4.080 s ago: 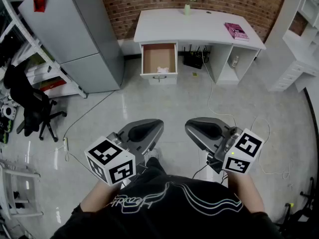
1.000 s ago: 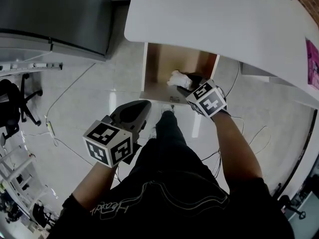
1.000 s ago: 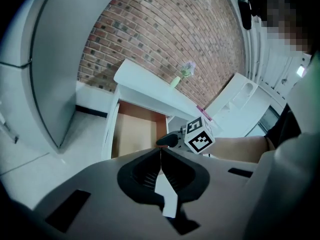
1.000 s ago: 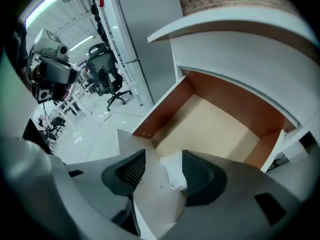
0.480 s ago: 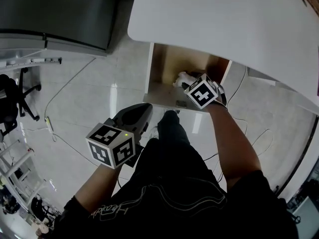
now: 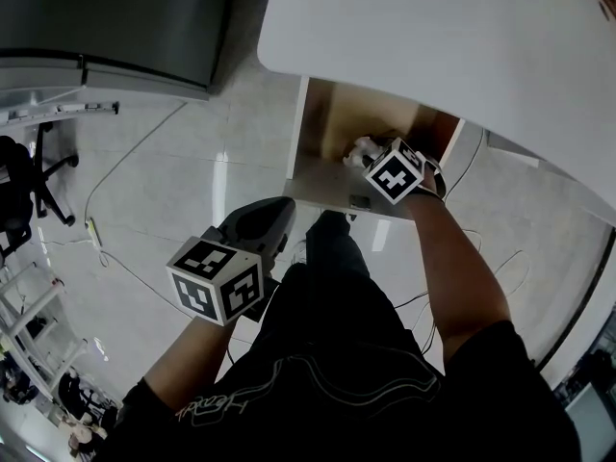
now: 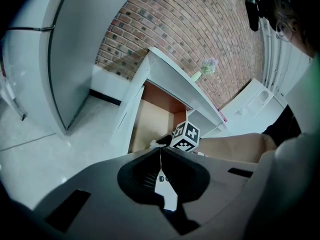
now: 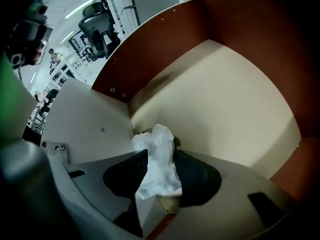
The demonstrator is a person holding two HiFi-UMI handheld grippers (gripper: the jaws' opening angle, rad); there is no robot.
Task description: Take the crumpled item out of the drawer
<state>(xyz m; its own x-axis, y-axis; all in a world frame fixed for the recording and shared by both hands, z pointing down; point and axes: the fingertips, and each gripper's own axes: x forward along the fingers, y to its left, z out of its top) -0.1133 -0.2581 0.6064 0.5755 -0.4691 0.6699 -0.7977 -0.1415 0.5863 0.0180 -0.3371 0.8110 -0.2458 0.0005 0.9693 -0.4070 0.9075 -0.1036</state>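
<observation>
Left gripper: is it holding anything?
No; the left gripper has its jaws together with nothing between them.

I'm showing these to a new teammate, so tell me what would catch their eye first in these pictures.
The crumpled white paper in the open wooden drawer under the white desk stands out first. The right gripper reaches down into the drawer, and its fingers have just been closing, now pinching the wad between them. The left gripper hangs shut and empty beside the person's leg, above the tiled floor.
</observation>
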